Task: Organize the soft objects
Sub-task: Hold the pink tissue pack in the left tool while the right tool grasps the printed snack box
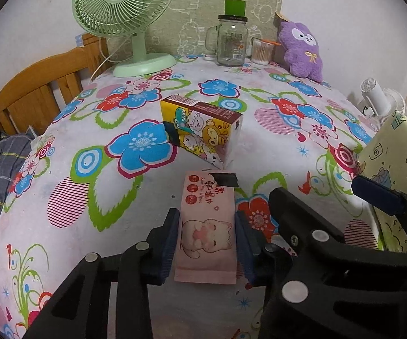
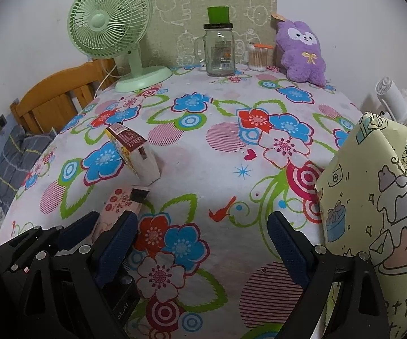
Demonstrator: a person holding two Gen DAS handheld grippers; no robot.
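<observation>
Wipes in a pink soft pack (image 1: 207,226) lie flat near the front edge of the table (image 1: 260,147), lengthwise between the blue pads of the left gripper (image 1: 207,243). Its jaws stand narrow and press the pack's long sides, a hold that suits a limp packet because the flat faces would buckle if pinched. A black tab (image 1: 225,180) marks the pack's far end, just short of a cartoon-printed tissue box (image 1: 202,130) standing on edge toward the table's middle. The right gripper (image 2: 203,243) hangs beside it with jaws wide and nothing between them, over bare flowered cloth. A pale yellow printed bag (image 2: 373,197) rises at the right edge, probably the place for soft things. Along the back edge stand a purple plush toy (image 1: 302,49), a glass mug jar (image 1: 230,41), a cotton-swab cup (image 1: 261,52) and a green desk fan (image 1: 124,17).
</observation>
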